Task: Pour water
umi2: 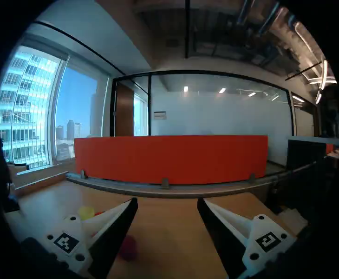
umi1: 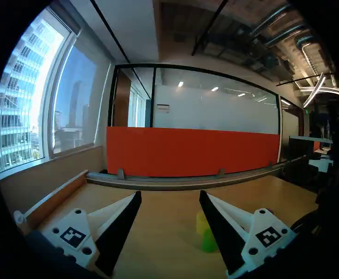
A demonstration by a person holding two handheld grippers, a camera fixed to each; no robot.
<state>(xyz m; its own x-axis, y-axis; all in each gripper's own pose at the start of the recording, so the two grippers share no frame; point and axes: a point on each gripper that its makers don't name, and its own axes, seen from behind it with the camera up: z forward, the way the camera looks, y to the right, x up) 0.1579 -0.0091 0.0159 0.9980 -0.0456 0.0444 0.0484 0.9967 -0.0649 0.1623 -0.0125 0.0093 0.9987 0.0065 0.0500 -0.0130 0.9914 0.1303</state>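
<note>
Left gripper: your left gripper (umi1: pixel 169 193) has its two fingers spread wide, with nothing between them; it hangs over the wooden table (umi1: pixel 165 223).
Yellow cup: in the left gripper view the yellow cup (umi1: pixel 201 222) stands on the table just ahead of you, right against the inner edge of the right-hand finger, which hides part of it.
Green cup: the green cup (umi1: pixel 209 241) sits just beside the yellow one, nearer to you and lower in the view, also partly behind that same finger. You cannot tell whether the two cups touch.
Right gripper: your right gripper (umi2: pixel 167 201) is likewise spread apart and holds nothing, above the same kind of wooden table (umi2: pixel 174 237).
Near the right gripper's left finger: a small yellow object (umi2: pixel 86 212) peeks over the finger's outer edge, with a bit of red just beside it. It is too blurred to name.
Between the right gripper's fingers: a dark pink object (umi2: pixel 128 247) lies low on the table close to the left finger's inner edge. It is out of focus, and its shape is unclear.
Ahead of both grippers: an orange partition (umi1: pixel 192 151) runs along the table's far edge, under a glass wall.
To your left: tall windows (umi1: pixel 21 116) show city buildings.
</note>
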